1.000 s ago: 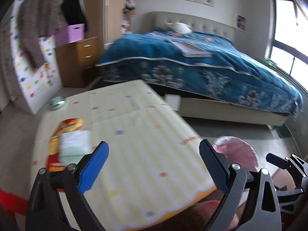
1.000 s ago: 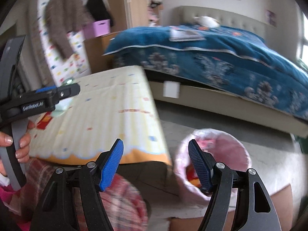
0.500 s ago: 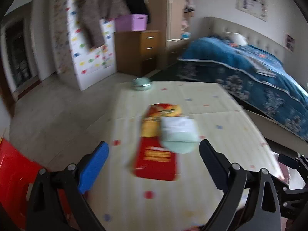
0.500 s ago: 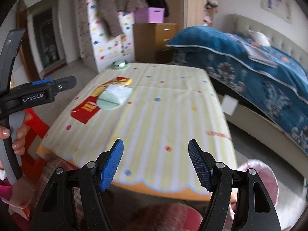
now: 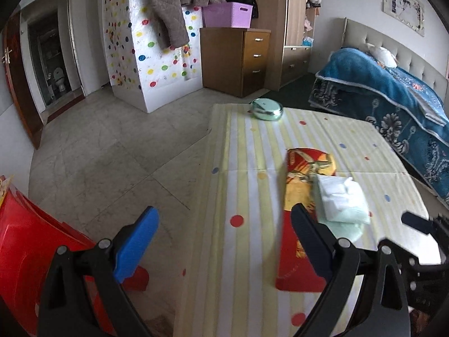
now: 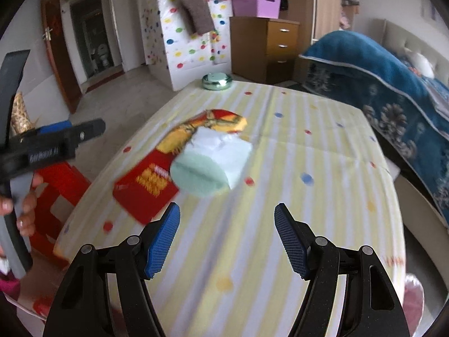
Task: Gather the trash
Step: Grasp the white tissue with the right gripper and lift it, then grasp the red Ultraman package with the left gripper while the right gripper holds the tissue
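A red and yellow snack wrapper (image 5: 301, 196) (image 6: 157, 174) lies flat on the table with the yellow striped cloth (image 5: 252, 168) (image 6: 294, 168). A pale green tissue pack (image 5: 341, 205) (image 6: 213, 163) rests on the wrapper. My left gripper (image 5: 221, 241) is open and empty, over the table's left edge, its right finger near the wrapper. My right gripper (image 6: 227, 238) is open and empty above the cloth, short of the tissue pack. The left gripper also shows at the left of the right wrist view (image 6: 50, 146).
A round green tin (image 5: 266, 109) (image 6: 217, 81) sits at the table's far end. A red stool (image 5: 33, 252) (image 6: 59, 193) stands left of the table. A bed with a blue cover (image 5: 393, 106) lies to the right. The pink-lined bin's rim (image 6: 412, 295) shows bottom right.
Both grippers have swung left, away from the pink bin and the bed, and now face the wrapper and tissue pack. Both stay open.
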Demonstrator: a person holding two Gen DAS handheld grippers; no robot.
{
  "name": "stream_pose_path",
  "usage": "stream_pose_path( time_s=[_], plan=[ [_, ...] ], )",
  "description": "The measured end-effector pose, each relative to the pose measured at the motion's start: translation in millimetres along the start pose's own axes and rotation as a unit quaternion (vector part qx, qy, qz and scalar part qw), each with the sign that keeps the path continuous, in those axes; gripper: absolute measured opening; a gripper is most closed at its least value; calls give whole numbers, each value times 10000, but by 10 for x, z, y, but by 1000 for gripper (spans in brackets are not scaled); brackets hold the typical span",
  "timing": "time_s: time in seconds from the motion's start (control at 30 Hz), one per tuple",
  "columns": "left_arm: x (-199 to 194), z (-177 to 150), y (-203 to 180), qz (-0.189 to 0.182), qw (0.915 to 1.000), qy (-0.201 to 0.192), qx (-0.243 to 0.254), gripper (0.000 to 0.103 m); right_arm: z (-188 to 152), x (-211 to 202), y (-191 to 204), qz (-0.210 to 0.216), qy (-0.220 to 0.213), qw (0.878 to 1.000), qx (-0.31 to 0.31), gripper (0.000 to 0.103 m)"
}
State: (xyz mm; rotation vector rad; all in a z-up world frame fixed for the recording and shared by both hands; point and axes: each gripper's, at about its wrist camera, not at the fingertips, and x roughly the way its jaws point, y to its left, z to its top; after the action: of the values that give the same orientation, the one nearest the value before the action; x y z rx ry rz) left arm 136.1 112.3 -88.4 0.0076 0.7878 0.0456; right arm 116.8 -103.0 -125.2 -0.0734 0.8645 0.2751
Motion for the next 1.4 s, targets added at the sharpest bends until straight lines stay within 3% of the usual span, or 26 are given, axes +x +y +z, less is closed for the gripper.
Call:
stream_pose_path(
  time_s=[0.3,0.37,0.47,0.6,0.7,0.77,1.0,1.17,1.4],
  plan=[
    [237,106,183,216,9996,147,-76,92,391,604,60,83,227,9997,-7,71],
    [247,106,190,205,9996,159,-80,92,390,716,60,160,444,9989,44,71],
    [243,79,179,157,9997,180,-88,92,334,674,106,257,397,9989,-29,70],
    [190,43,139,100,9997,183,-132,92,290,544,197,250,322,9989,-210,48],
    [109,23,83,70,9998,144,-108,92,286,409,183,405,223,9988,-159,12],
    [62,10,54,36,9999,126,-105,92,253,271,170,446,98,9988,-178,8],
    [-1,-80,-221,-257,9994,222,75,93,83,-298,12,84,-383,9992,-64,4],
    [123,-153,-543,-439,9977,397,322,96,-4,-550,-116,-296,-470,9983,161,4],
    [343,-106,-890,-470,9964,508,486,96,-69,-745,-416,-104,-496,9975,487,4]
  ],
)
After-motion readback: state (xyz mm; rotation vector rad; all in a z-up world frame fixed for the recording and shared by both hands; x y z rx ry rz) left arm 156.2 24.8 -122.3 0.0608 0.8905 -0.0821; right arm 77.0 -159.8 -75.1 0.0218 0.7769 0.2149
